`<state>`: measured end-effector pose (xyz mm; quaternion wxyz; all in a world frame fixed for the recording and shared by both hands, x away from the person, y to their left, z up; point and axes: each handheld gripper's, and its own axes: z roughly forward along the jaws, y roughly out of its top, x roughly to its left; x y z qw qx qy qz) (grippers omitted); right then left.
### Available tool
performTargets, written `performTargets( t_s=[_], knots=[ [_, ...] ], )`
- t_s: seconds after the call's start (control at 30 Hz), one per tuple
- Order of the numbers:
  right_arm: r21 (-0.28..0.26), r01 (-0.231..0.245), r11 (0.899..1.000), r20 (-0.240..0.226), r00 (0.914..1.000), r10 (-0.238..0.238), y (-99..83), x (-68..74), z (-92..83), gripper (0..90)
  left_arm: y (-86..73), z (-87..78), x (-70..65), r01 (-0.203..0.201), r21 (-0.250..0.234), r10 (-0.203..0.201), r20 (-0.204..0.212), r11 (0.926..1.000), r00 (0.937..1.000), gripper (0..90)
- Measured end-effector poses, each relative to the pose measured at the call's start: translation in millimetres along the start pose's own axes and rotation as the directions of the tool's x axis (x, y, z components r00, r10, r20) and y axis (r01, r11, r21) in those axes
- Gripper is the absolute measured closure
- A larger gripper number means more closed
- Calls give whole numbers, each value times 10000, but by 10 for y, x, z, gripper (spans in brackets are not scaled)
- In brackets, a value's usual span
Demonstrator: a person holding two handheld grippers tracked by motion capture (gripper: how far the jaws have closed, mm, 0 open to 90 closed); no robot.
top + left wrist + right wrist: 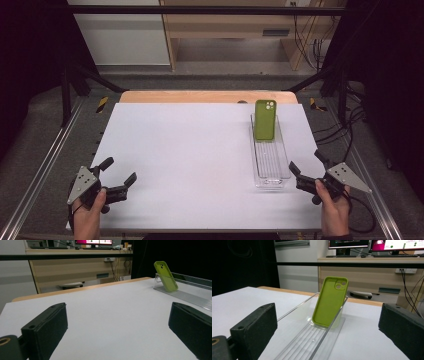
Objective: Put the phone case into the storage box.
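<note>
A long, narrow tray of clear ribbed plastic is laid on the white tabletop, toward its right side, with its length running from the near edge toward the far edge. A lime-green phone case with camera cut-outs at its top corner is propped at the far end of this tray, tilted back against the tray's end wall with its lower edge resting on the ribbed floor. In the right gripper view the case is seen leaning in the tray, straight ahead between the two black jaws.

The right gripper is held in a hand just beside the near right corner of the tray, apart from it, and its jaws are spread wide with nothing between them. The left gripper is held in the other hand well apart from the tray, on the opposite side of the tabletop near its front edge; its jaws are likewise spread wide and empty. In the left gripper view the case and tray are seen far off to the right.
</note>
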<state>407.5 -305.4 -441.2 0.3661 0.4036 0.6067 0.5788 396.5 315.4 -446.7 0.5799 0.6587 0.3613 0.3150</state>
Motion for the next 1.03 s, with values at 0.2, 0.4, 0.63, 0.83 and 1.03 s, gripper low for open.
performTargets(
  t_s=[0.2, 0.4, 0.63, 0.83, 1.03],
  knots=[
    [-67, 57, 10000, -130, 9999, -58, -32, 52, 4, 23, 2, 0, 1, -15, -9, 15, 9, 10000, 10000, 18],
    [-219, 151, 9996, -287, 9995, -158, -55, 114, 23, 22, 3, 1, -3, -20, -29, 20, 12, 10000, 10000, 18],
    [-184, 202, 9996, -588, 9980, -212, -119, 221, 101, 22, 5, 15, -16, -107, -54, 108, 66, 9999, 9999, 18],
    [-66, 347, 9994, -864, 9956, -351, -152, 327, 188, 21, 10, 24, -36, -172, -107, 173, 105, 9998, 9998, 18],
    [90, 371, 9993, -952, 9948, -361, -191, 343, 189, 22, 12, 43, -61, -298, -61, 299, 186, 9995, 9994, 18]
  ],
)
